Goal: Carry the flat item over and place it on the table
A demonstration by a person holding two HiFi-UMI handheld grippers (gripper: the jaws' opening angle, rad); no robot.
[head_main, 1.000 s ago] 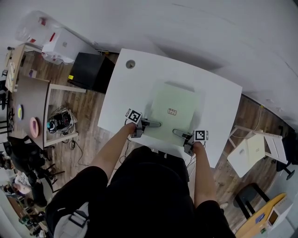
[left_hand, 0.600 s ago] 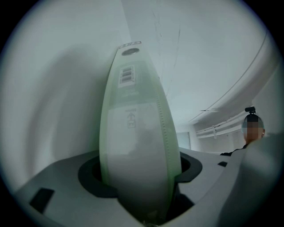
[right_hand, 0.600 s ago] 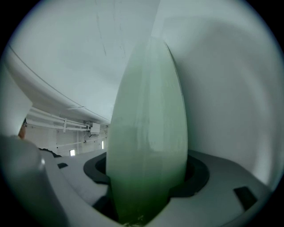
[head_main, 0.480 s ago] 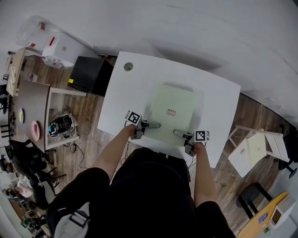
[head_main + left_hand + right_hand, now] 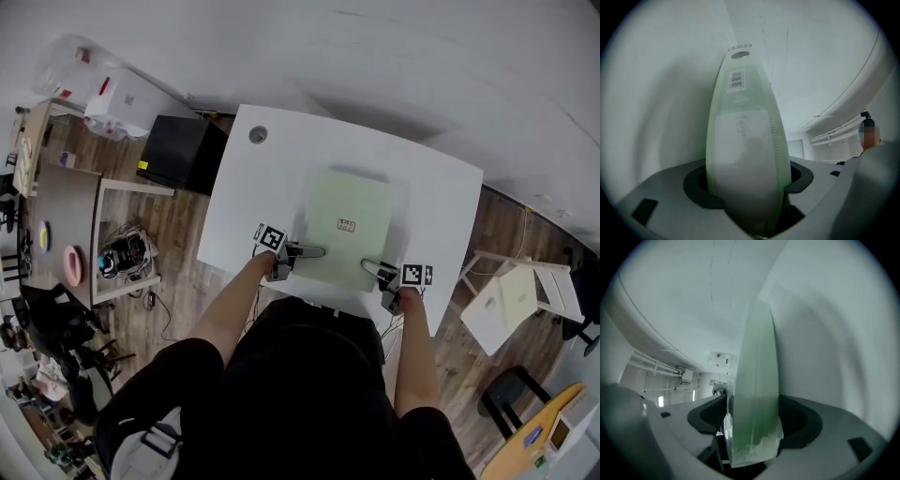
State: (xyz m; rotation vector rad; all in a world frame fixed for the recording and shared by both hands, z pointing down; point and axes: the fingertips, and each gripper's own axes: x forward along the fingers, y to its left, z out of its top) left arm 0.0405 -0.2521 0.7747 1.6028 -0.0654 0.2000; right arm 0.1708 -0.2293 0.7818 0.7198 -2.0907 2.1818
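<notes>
A pale green flat package (image 5: 347,225) lies flat on the white table (image 5: 272,169), with a small label at its middle. My left gripper (image 5: 314,251) is at the package's near left edge; in the left gripper view the package (image 5: 745,154) fills the gap between the jaws and is pinched there. My right gripper (image 5: 370,266) is at the near right corner. Its jaws are opening: in the right gripper view the package's edge (image 5: 757,404) stands between them with dark gaps on both sides.
A round cable hole (image 5: 258,134) is at the table's far left corner. A black box (image 5: 183,145) stands on the floor left of the table, beside a brown desk (image 5: 61,216). White furniture (image 5: 506,300) stands at the right. The person's body is against the table's near edge.
My right gripper has slid right and a little toward the person, to the package's near right corner. The package and the left gripper have stayed put.
</notes>
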